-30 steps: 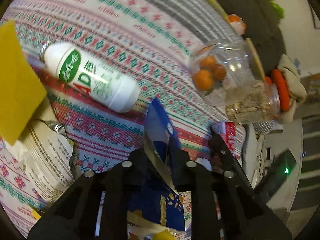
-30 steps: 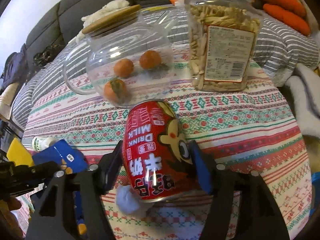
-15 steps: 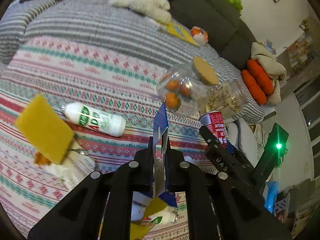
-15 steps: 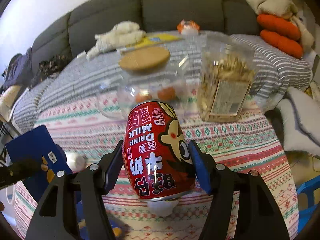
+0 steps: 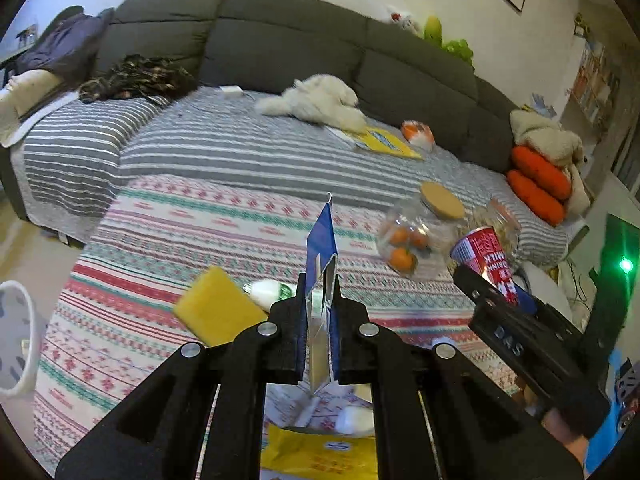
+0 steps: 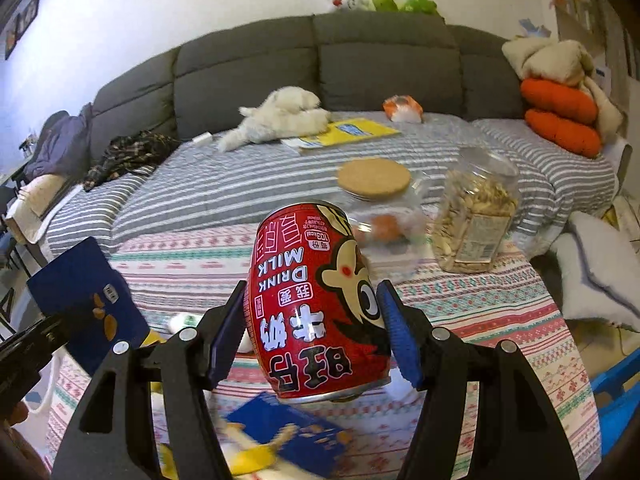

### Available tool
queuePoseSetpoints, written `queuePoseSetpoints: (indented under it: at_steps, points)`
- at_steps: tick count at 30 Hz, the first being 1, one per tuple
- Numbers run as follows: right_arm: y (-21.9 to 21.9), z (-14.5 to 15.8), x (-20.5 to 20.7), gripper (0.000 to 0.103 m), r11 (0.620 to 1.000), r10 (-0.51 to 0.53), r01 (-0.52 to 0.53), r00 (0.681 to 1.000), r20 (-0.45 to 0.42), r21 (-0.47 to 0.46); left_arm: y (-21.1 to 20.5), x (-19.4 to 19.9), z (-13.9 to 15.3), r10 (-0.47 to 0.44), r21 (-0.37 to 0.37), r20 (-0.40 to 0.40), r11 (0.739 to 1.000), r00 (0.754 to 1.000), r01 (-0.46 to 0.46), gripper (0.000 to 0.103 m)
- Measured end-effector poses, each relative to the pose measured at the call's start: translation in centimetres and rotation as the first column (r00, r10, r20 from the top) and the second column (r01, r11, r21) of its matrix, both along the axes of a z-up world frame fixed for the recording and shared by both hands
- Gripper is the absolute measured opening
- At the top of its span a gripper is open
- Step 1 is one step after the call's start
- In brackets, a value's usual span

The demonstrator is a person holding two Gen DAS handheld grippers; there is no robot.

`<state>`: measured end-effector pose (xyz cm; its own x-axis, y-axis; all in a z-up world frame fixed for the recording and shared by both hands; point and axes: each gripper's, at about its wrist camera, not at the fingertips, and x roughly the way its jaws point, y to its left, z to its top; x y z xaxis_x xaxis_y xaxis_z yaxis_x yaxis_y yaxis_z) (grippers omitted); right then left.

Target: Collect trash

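Observation:
My left gripper [image 5: 319,322] is shut on a blue snack wrapper [image 5: 321,248] that stands edge-on between its pads, lifted above the patterned tablecloth [image 5: 224,224]. In the right wrist view the same blue wrapper [image 6: 86,300] shows at the left. My right gripper [image 6: 314,332] is shut on a red milk drink can [image 6: 312,300], held upside down above the table; the can [image 5: 486,258] also appears at the right of the left wrist view. A white bottle [image 5: 268,292] and a yellow sponge [image 5: 218,312] lie on the cloth below.
A round glass jar [image 6: 380,216] with oranges and a cork lid stands beside a plastic jar of seeds [image 6: 474,220]. More wrappers [image 6: 288,436] lie near the table's front edge. A white basket [image 5: 14,344] sits at the far left. A grey sofa [image 5: 280,52] is behind.
Both grippers rose from the table with their loads, the wrapper and the can. The views tilted up, so the sofa and room now show. The wrapper turned edge-on.

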<state>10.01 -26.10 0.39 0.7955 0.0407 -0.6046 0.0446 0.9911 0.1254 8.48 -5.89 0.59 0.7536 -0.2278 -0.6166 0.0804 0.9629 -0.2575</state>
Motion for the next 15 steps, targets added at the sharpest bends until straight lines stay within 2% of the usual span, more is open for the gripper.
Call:
queuePoseSetpoints:
  at_steps: [5,15]
  points:
    - [3.0,0.7,-0.7,0.063,0.999,0.049,-0.049,0.999,0.024,-0.004,2.2,-0.6,-0.4,0.042,0.030,0.008,0.999,0.999,-0.042,0.008]
    - [9.4,0.8,-1.1,0.063,0.989,0.149,-0.149,0.988,0.032,-0.011,7.2,-1.9,0.1,0.112,0.023,0.011,0.993,0.994,-0.112,0.008]
